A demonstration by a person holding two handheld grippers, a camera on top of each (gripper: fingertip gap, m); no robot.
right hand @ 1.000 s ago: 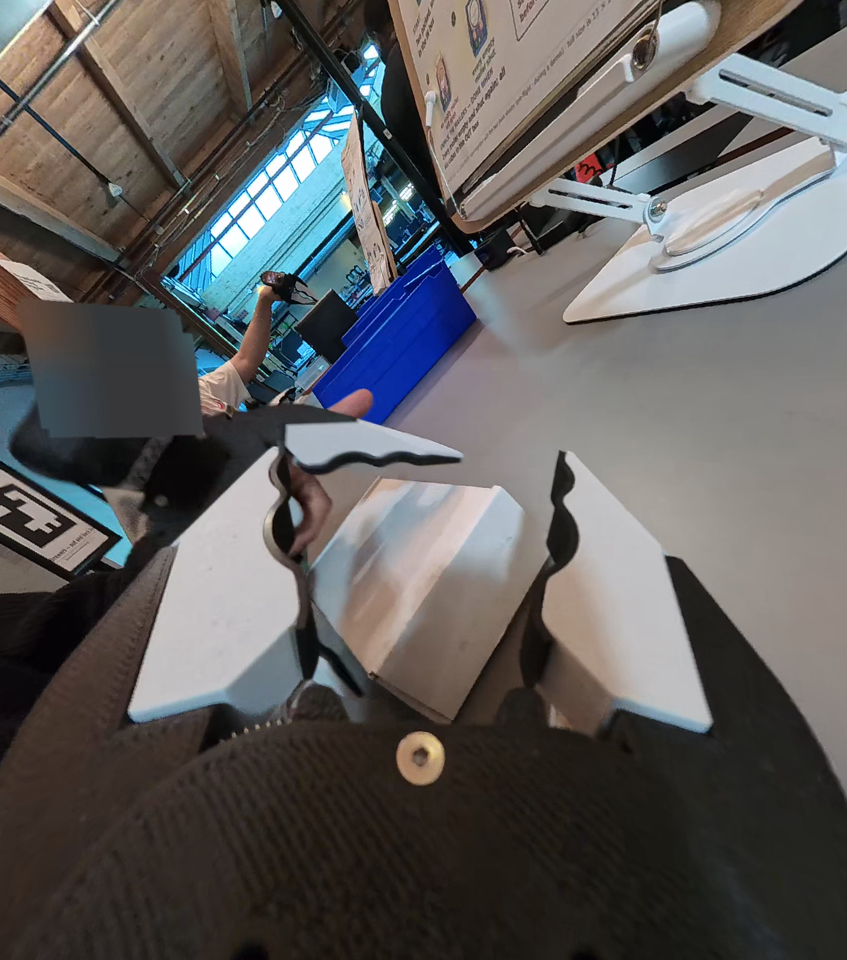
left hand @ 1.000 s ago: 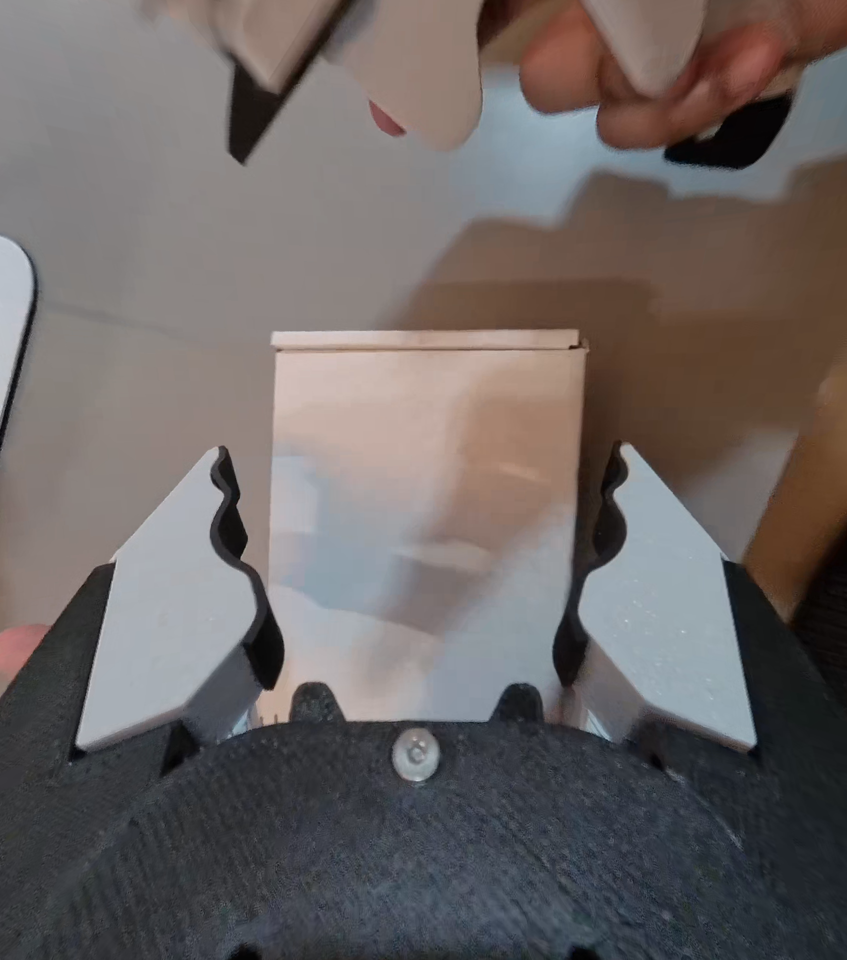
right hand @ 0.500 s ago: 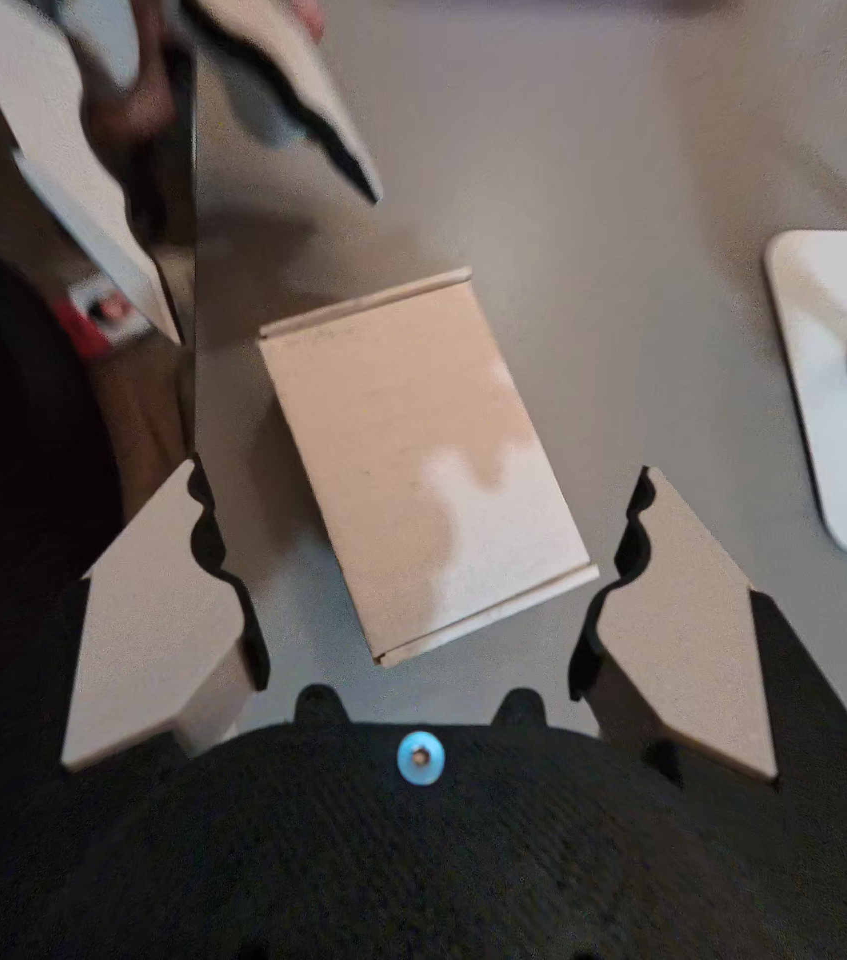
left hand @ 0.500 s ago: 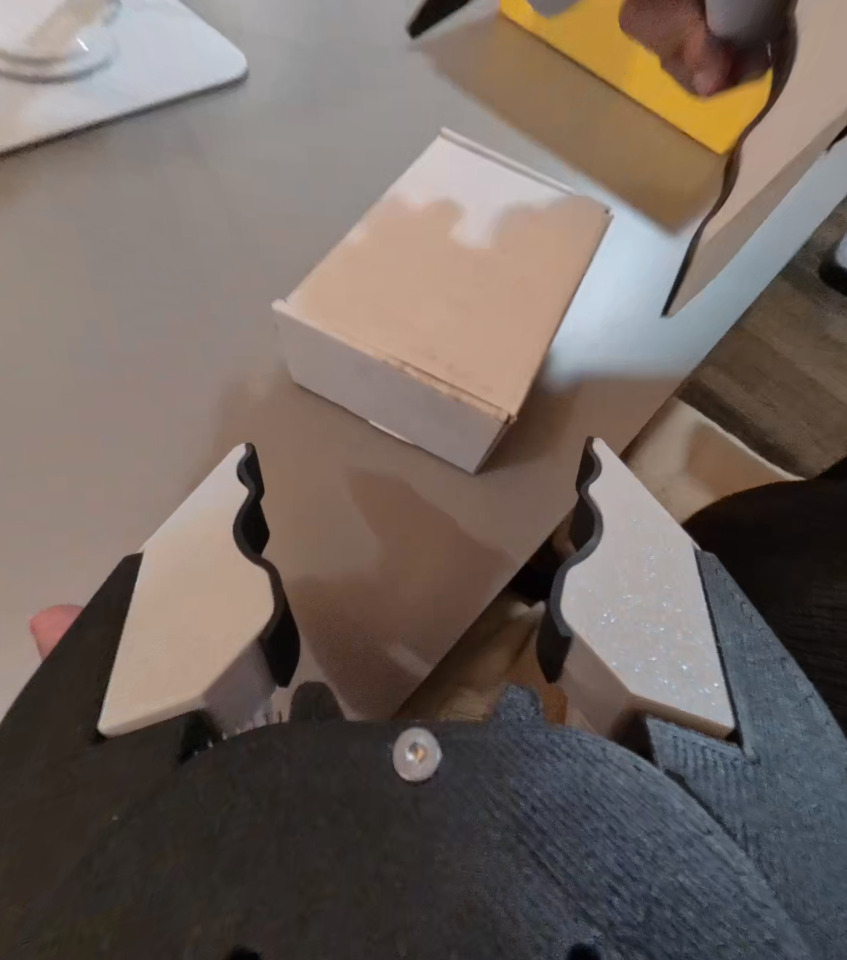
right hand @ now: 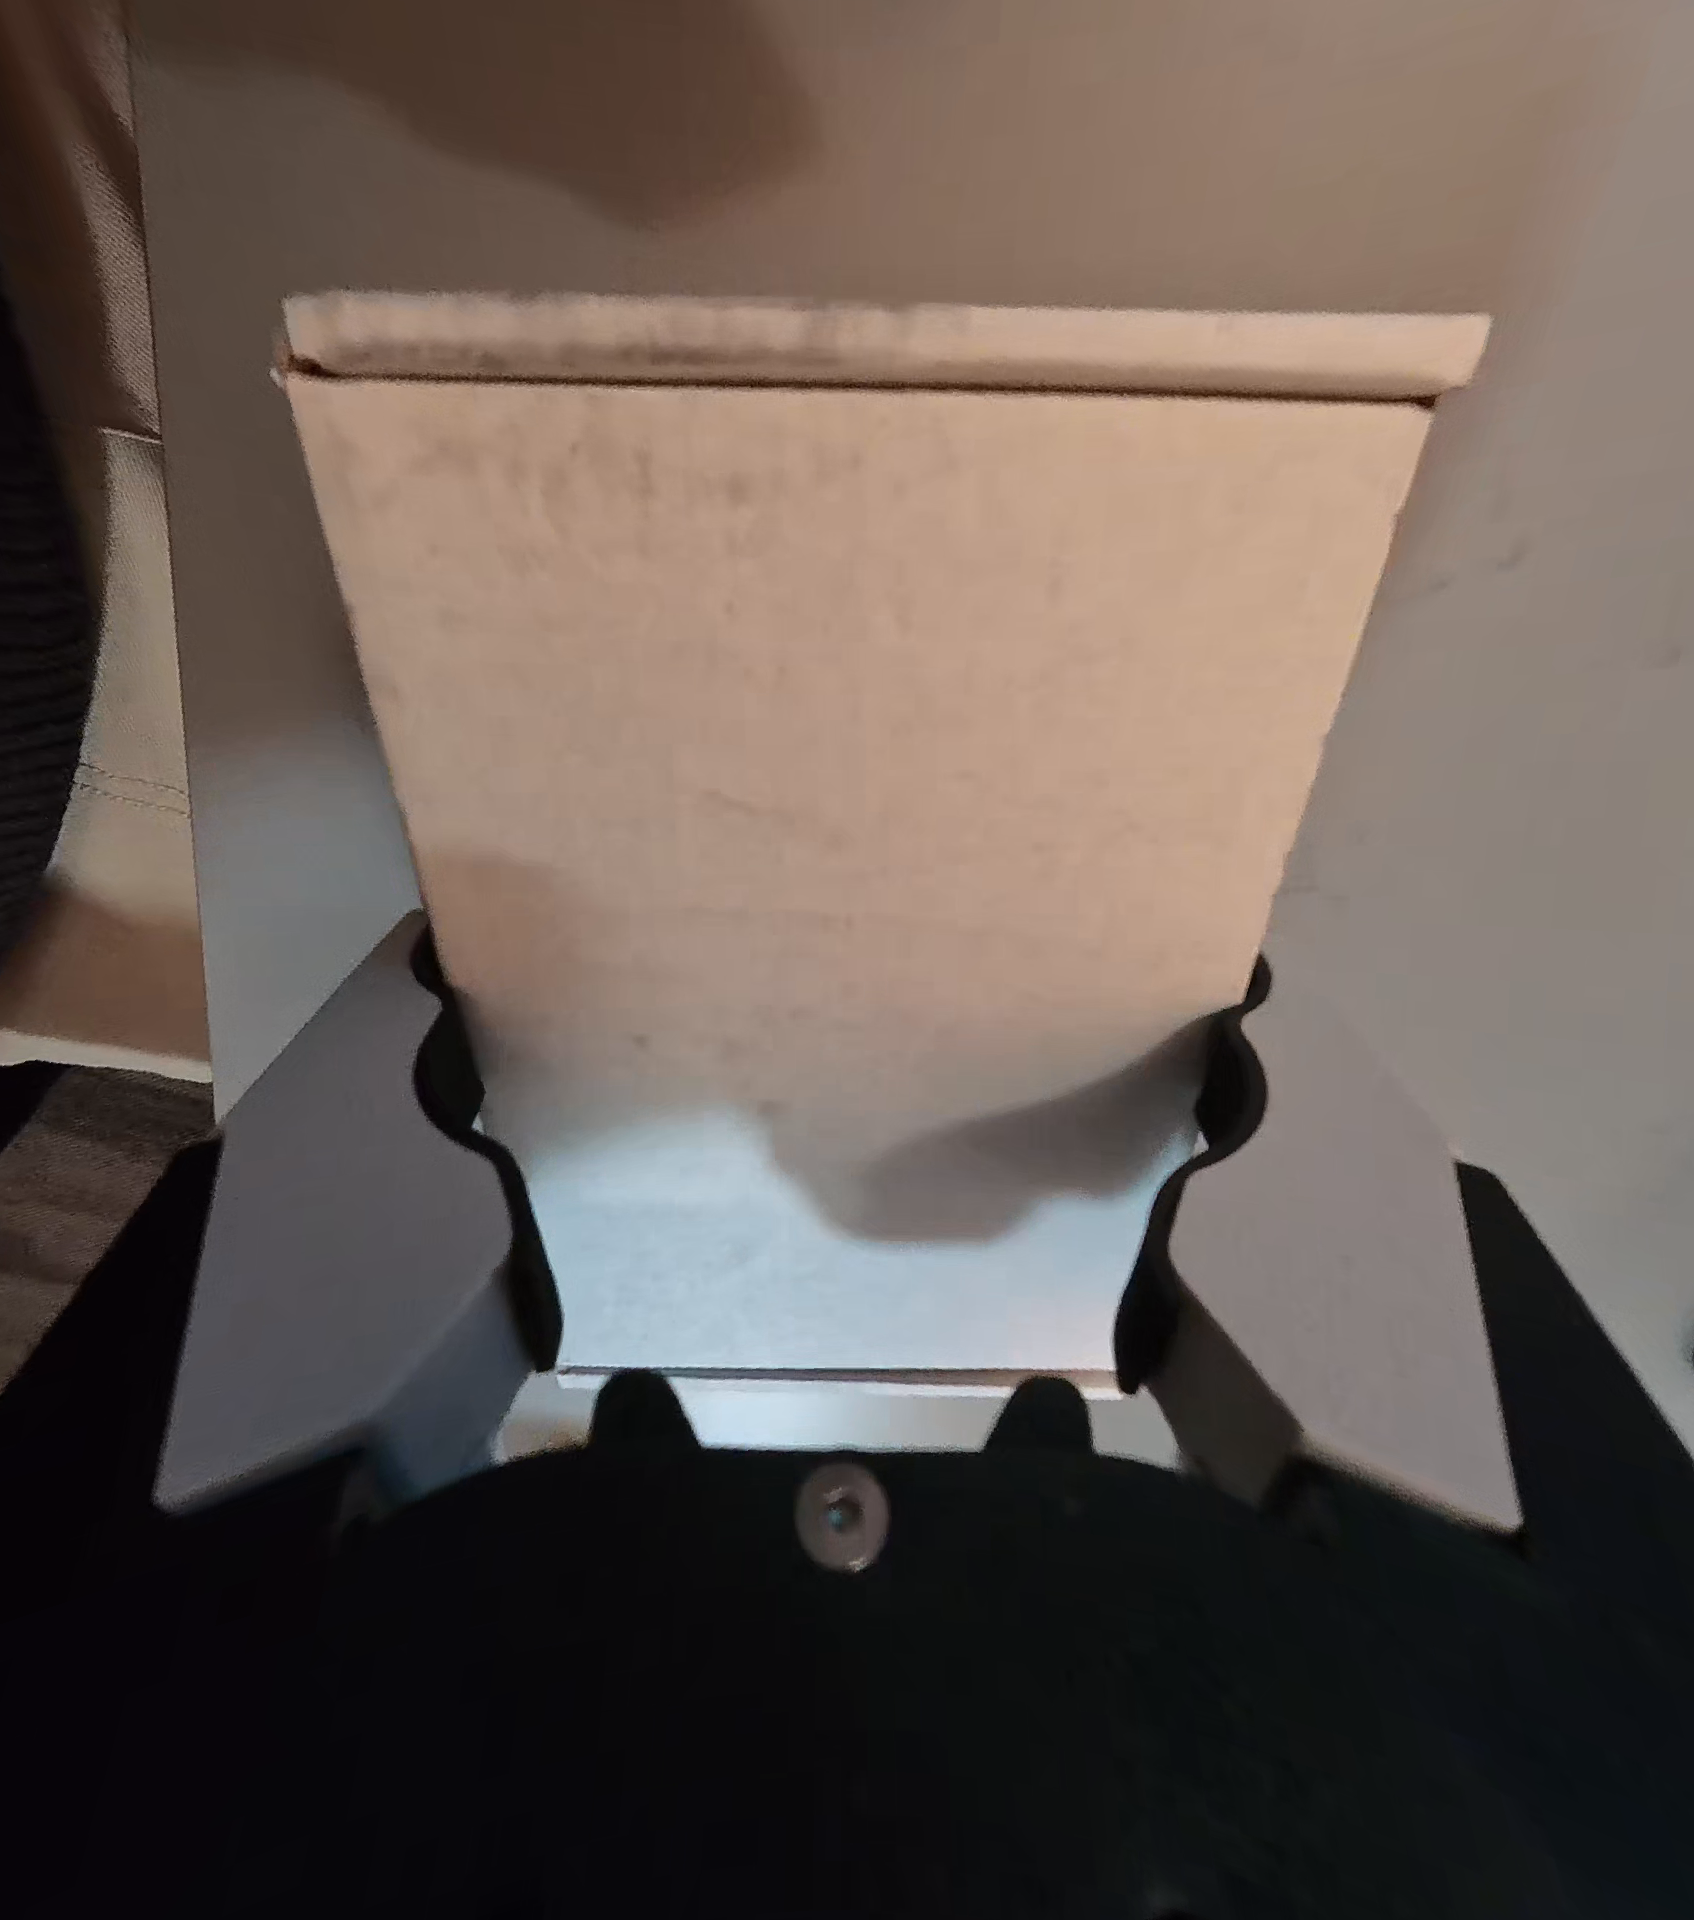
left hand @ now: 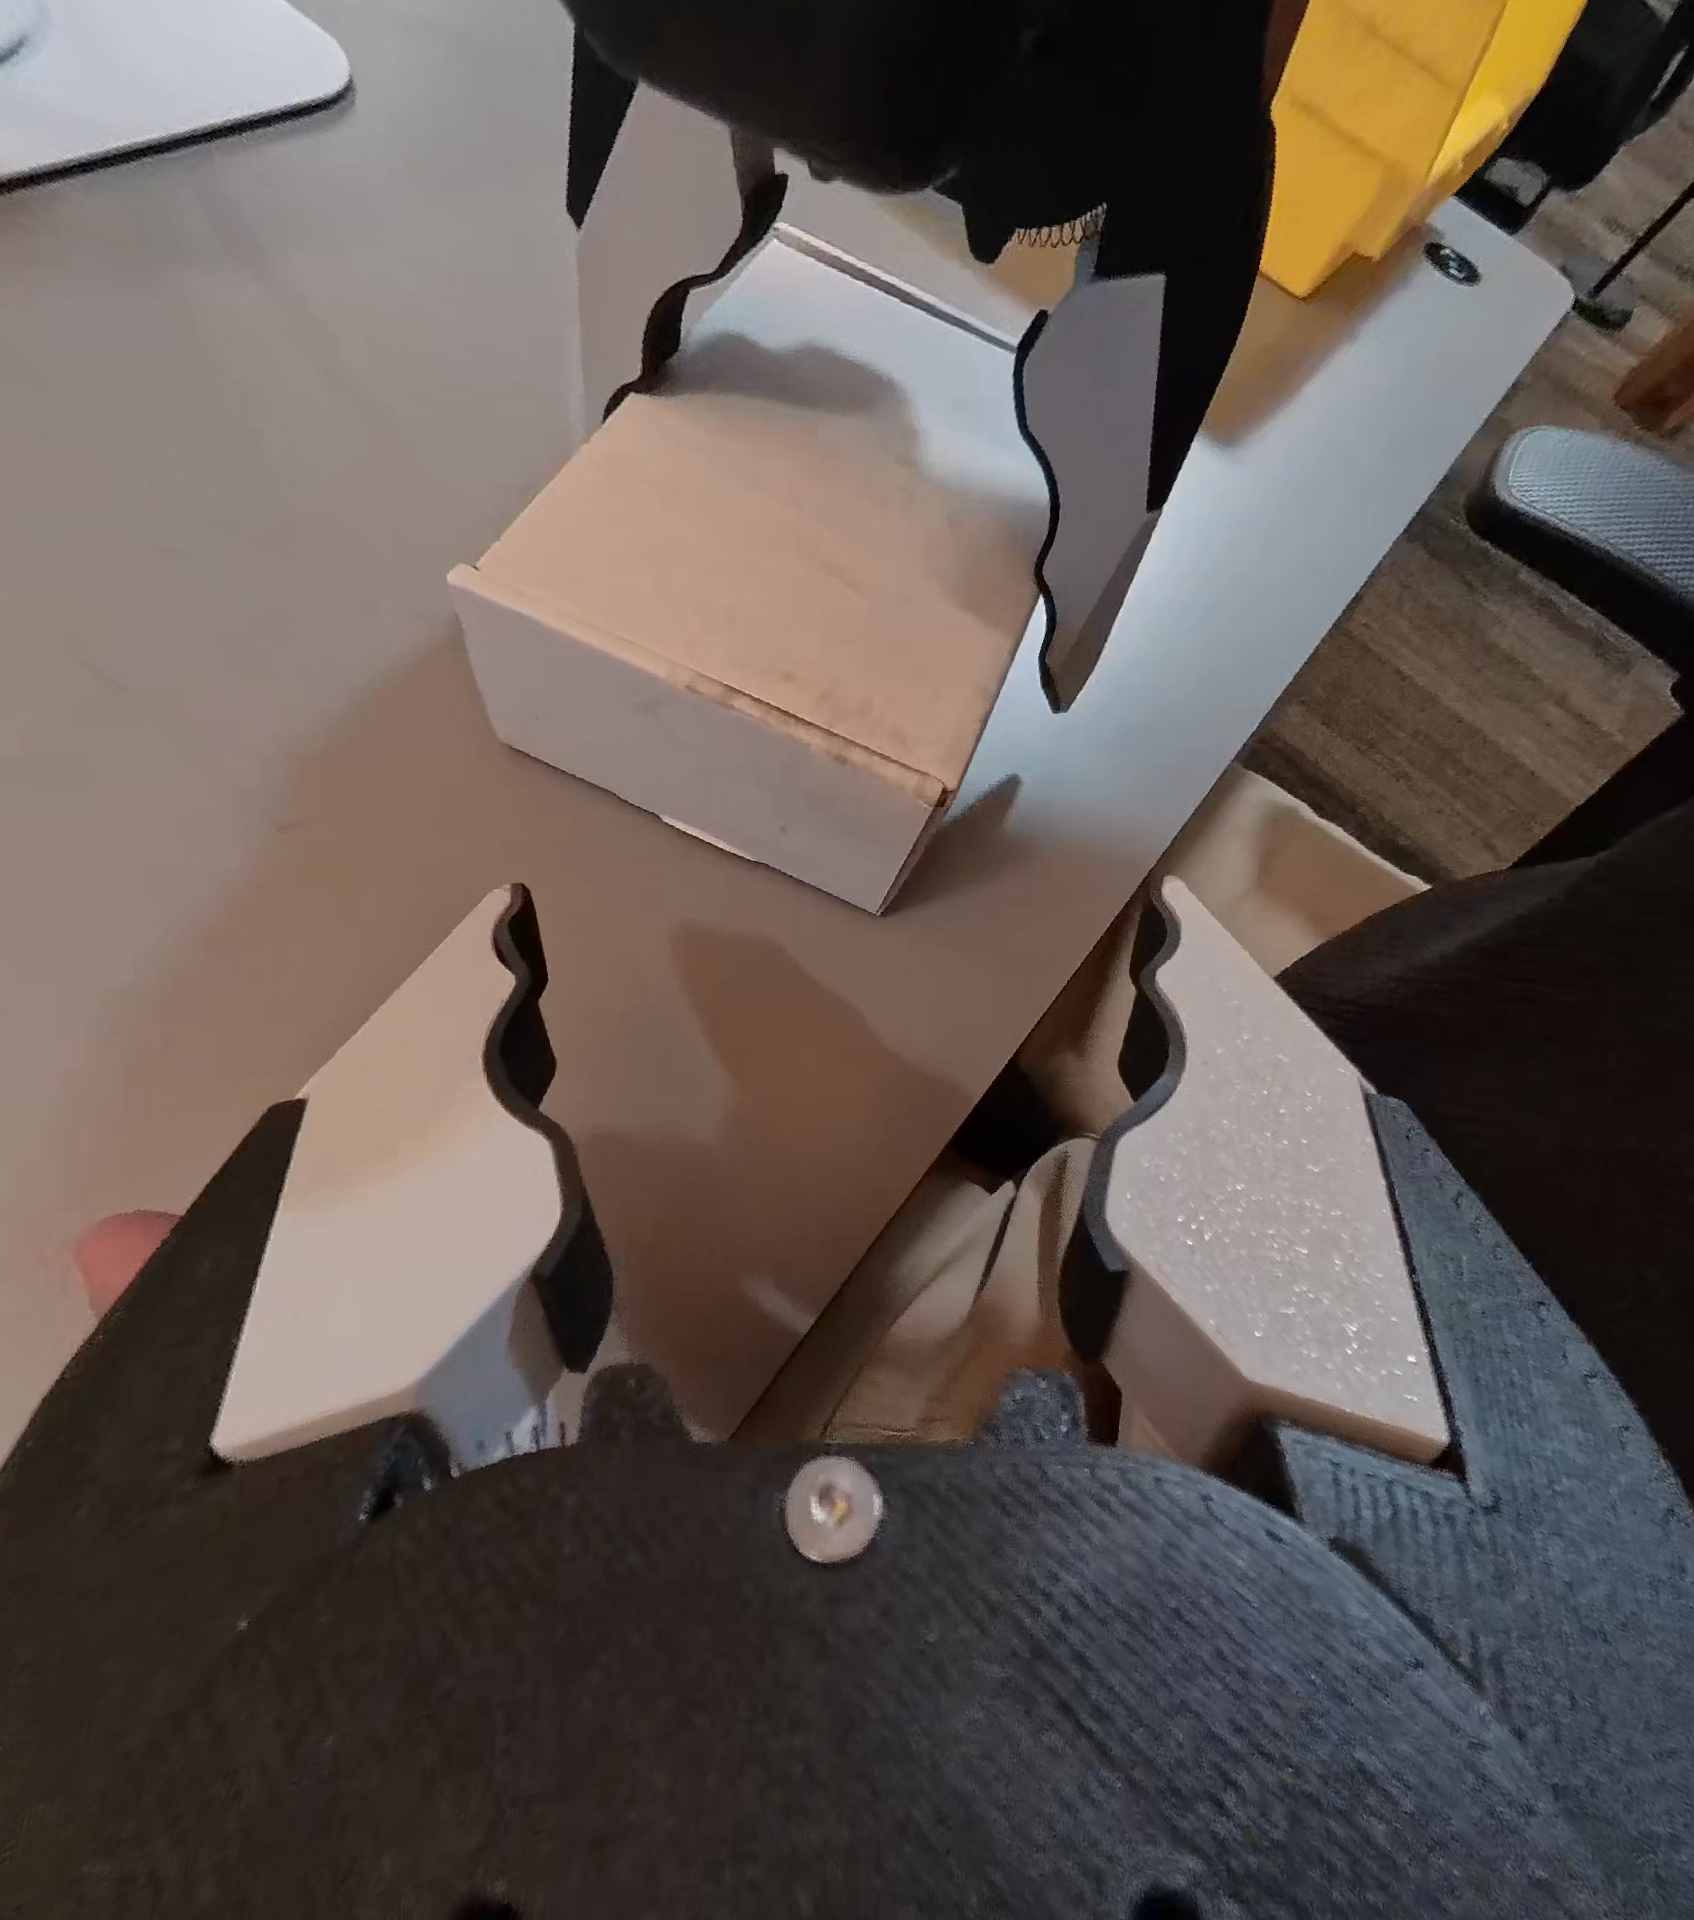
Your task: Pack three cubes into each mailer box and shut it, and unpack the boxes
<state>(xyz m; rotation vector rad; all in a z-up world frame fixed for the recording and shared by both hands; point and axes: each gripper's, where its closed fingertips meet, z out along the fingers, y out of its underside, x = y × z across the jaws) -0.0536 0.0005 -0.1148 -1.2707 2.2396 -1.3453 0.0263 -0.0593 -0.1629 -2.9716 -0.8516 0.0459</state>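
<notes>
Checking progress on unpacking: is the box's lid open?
No. The box sits on the table with its lid flat and flush, no cubes showing.

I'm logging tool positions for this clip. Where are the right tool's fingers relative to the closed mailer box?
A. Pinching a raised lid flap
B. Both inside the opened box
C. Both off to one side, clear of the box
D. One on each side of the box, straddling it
D: in the right wrist view the right tool has a finger at each side of the closed mailer box; whether the pads actually press it cannot be told.
</notes>
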